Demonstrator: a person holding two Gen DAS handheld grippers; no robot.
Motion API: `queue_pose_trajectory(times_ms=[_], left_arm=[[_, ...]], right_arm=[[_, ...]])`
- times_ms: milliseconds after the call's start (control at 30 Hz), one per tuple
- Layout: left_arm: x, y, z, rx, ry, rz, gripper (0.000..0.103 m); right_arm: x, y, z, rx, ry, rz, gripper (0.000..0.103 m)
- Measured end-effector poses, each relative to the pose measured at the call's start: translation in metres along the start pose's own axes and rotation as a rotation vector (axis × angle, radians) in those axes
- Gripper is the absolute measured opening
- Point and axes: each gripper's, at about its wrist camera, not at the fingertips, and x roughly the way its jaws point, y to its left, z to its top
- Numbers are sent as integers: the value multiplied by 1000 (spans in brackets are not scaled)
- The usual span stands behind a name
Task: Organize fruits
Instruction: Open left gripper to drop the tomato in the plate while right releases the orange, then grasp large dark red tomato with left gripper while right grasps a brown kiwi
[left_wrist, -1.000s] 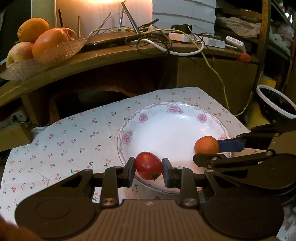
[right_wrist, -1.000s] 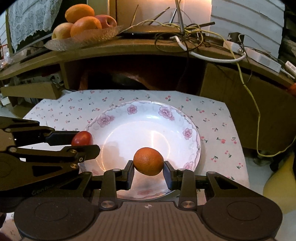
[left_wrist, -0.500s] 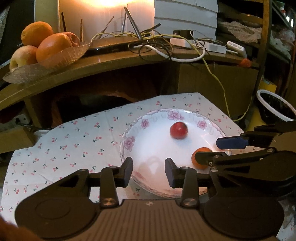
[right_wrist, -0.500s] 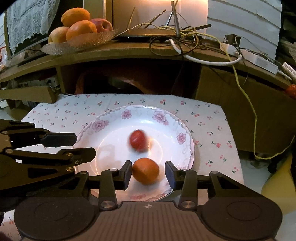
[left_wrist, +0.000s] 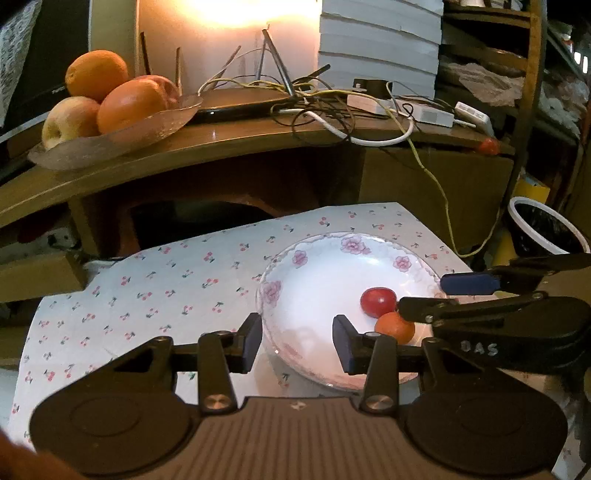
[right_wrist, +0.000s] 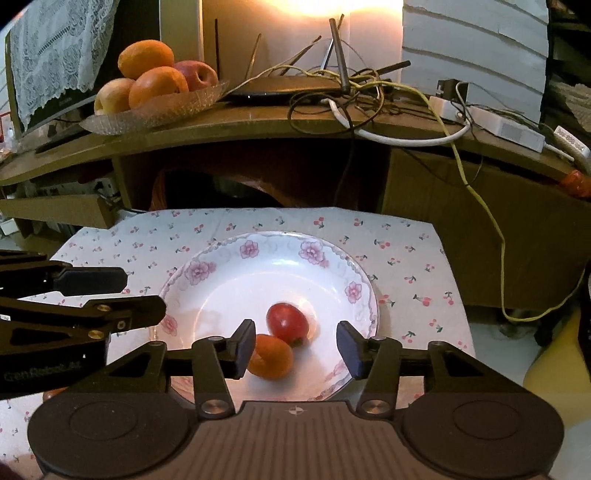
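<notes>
White china with pink flowers, the plate (right_wrist: 352, 291) gathers our fruit: red tomato (right_wrist: 287, 324) touching the small orange (right_wrist: 271, 357) near its front. Our left gripper (left_wrist: 297, 338) and right gripper (right_wrist: 295, 343) have just been opening, jaws apart and empty.

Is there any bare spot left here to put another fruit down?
Yes: the far half of the flowered plate, beyond the red tomato, and the cherry-print cloth left of it. The near side is crowded by the orange fruit and both grippers.
</notes>
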Motion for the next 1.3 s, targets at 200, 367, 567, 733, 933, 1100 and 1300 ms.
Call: queue_pose_trajectory(times_ms=[200,367,567,733,933,1100,1300], left_arm=[[-16,12,-10,-11,4,12,51],[-30,20,-21,-16,15,12,51],[-48,27,-36,3,19,18,51],[-67,36,-57,-10,51,41,51],[-81,41,-78,-10,89,47,52],[-71,43,-86,4,122,39,52],[-57,37,-83,54,127,29,52]], right_arm=[[-12,1,-5,5,-16,9,50],[-20,16,-15,-27,1,57,51],[-30,44,-30,-112,29,140,51],[-39,57,-46,-149,63,198,51],[-35,77,-57,-210,104,240,51],[-25,89,-60,-241,130,254,51],[-15,98,-67,-266,173,259,42]])
